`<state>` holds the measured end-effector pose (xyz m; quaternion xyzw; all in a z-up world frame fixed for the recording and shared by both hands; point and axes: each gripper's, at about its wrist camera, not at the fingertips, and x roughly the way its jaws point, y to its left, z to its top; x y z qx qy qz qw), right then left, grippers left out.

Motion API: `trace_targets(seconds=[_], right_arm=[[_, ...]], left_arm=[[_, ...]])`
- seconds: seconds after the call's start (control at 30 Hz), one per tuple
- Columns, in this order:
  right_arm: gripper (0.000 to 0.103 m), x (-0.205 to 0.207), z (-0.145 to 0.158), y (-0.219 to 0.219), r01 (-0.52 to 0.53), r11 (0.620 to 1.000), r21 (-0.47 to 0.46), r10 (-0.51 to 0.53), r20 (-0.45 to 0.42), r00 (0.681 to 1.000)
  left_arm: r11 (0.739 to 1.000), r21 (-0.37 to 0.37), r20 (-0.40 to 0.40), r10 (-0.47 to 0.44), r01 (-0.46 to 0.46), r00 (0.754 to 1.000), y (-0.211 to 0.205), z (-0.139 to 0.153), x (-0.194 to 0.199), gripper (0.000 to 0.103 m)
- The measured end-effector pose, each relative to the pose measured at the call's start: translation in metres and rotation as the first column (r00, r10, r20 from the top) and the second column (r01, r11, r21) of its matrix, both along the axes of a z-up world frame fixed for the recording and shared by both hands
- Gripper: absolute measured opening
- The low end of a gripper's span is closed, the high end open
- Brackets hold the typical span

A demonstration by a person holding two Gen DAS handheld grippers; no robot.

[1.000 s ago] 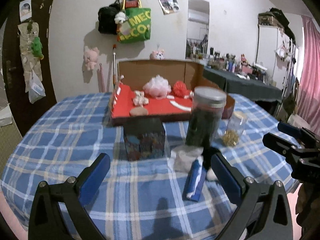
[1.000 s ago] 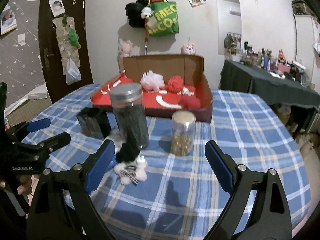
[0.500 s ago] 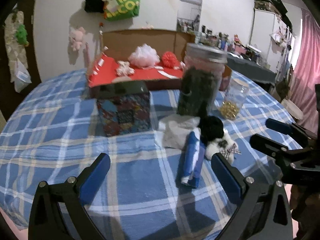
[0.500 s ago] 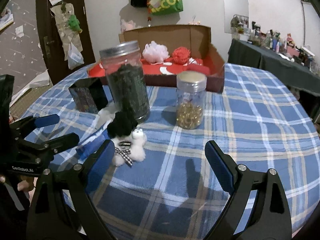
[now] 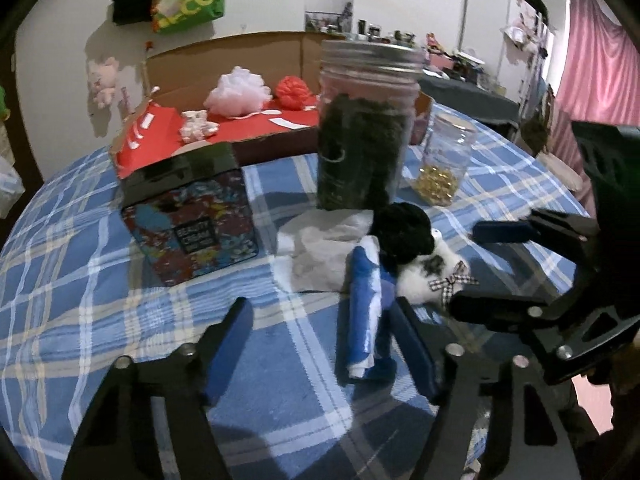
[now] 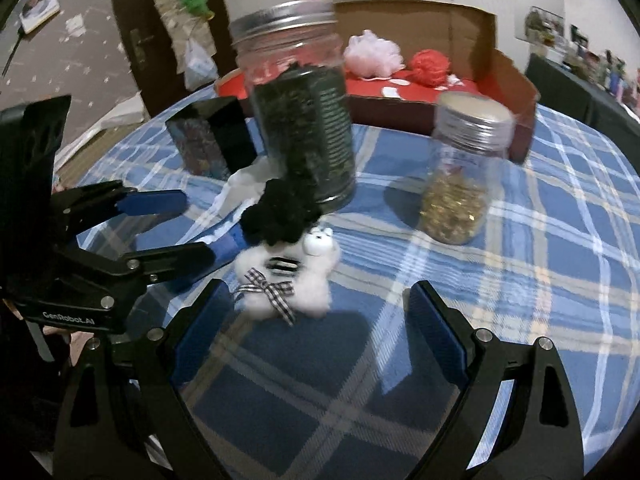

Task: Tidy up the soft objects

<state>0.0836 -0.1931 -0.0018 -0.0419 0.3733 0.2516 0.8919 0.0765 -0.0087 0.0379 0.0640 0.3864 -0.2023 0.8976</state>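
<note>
A rolled blue and white cloth [image 5: 364, 304] lies on the checked tablecloth between my left gripper's [image 5: 320, 320] jaws, close to the right finger. The jaws are closing and do not press it. Beside it sits a white plush toy [image 6: 308, 284] with a black fuzzy head and a chequered bow. My right gripper [image 6: 316, 300] stands open just in front of the toy, without touching it. Seen from the other hand, the left gripper [image 6: 196, 228] is left of the toy and the right gripper [image 5: 464, 268] hovers at it. A crumpled white cloth [image 5: 320, 248] lies behind the roll.
Right behind the toys stand a tall jar of dark stuff [image 5: 366, 136], a small jar of gold beads [image 6: 464, 176] and a printed black tin [image 5: 192, 220]. A cardboard box [image 5: 256, 44] lined in red holds a pink pouf [image 5: 238, 92] and a red pouf [image 5: 294, 92].
Both grippers have sunk and tilted down toward the table, closing in on the blue roll and the plush toy. The left jaws have narrowed; the right jaws keep their width.
</note>
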Motion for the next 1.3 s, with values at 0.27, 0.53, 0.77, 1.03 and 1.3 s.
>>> trace_targets(seconds=[0.27,0.53,0.77,1.03,1.3], right_arm=[[0.038,0.0,-0.004,0.023,-0.078,0.993,-0.085,0.083,0.049,0.995],[0.037,-0.012,0.003,0.008,-0.047,0.999,-0.006,0.047,0.081,0.996],[0.037,-0.017,0.017,-0.003,-0.014,1.0,0.025,0.011,0.103,0.995],[0.037,-0.025,0.019,0.001,-0.062,0.997,0.048,0.058,0.078,0.995],[0.037,-0.025,0.018,0.001,-0.035,0.999,0.006,0.034,0.088,0.995]], left_arm=[[0.99,-0.077,-0.028,-0.121,0.118,0.992,-0.01,-0.002,0.0,0.019],[0.99,-0.088,-0.01,-0.115,0.114,0.993,-0.01,0.003,-0.005,0.016],[0.989,-0.105,0.014,-0.103,0.104,0.995,-0.008,0.014,-0.007,0.016],[0.99,-0.11,0.009,-0.086,0.086,0.996,-0.003,0.015,-0.007,0.016],[0.99,-0.123,0.005,-0.072,0.072,0.997,0.003,0.015,-0.007,0.016]])
